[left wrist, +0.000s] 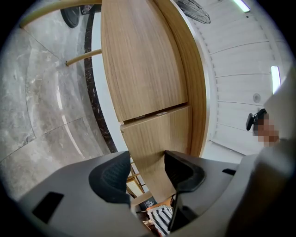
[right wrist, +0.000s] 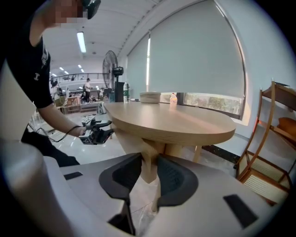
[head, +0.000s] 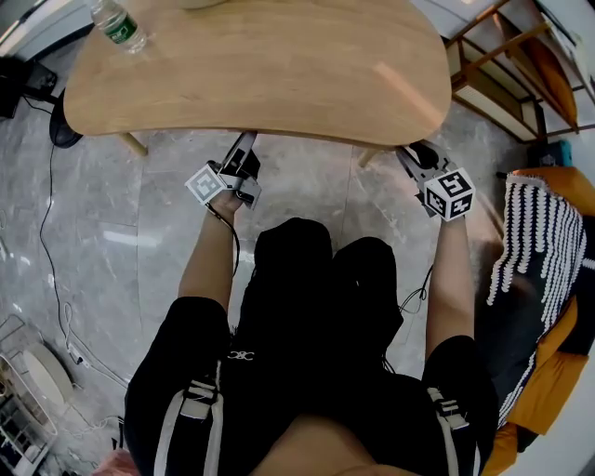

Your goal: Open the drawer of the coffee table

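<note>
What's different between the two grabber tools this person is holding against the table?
The left gripper has its fingers spread wide, while the right gripper's fingers stand much closer, flanking a wooden piece under the tabletop; whether they pinch it is unclear. The left gripper looks up at the table's underside, the right gripper across its top. Both sit at the table's near edge.

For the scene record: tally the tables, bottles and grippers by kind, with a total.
Table: 1
Bottle: 1
Grippers: 2, the left gripper and the right gripper
Total: 4
</note>
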`<state>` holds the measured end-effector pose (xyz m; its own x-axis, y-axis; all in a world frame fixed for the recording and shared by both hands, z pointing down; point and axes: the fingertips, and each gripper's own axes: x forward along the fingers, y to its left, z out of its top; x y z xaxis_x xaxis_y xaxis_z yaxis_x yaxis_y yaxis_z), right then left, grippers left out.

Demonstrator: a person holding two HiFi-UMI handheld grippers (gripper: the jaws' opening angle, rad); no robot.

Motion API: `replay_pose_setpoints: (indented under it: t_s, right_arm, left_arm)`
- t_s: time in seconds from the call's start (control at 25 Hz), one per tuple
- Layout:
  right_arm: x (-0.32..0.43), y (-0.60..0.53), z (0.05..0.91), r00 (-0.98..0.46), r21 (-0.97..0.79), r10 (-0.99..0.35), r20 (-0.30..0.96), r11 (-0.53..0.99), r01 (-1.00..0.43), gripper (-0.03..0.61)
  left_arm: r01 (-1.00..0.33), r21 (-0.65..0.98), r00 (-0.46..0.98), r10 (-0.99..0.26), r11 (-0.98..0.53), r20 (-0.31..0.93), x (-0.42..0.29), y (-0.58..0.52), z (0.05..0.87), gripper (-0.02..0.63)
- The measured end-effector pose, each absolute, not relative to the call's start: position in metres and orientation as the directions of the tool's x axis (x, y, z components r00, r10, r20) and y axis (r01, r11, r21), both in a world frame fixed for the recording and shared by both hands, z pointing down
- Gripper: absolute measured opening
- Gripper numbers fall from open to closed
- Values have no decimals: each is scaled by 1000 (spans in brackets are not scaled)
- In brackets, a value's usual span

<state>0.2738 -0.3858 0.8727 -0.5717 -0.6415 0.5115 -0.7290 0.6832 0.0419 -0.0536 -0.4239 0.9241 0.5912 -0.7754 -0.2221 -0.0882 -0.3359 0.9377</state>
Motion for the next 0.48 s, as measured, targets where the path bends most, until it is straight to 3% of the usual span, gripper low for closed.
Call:
replay_pose_setpoints:
  t_s: [0.48]
  right_arm:
    - [273,-349,873,-632,42,-517,578,792,-609,109]
  left_arm:
    - [-100,933,638,-742,-346,-206,-57,-387,930,227]
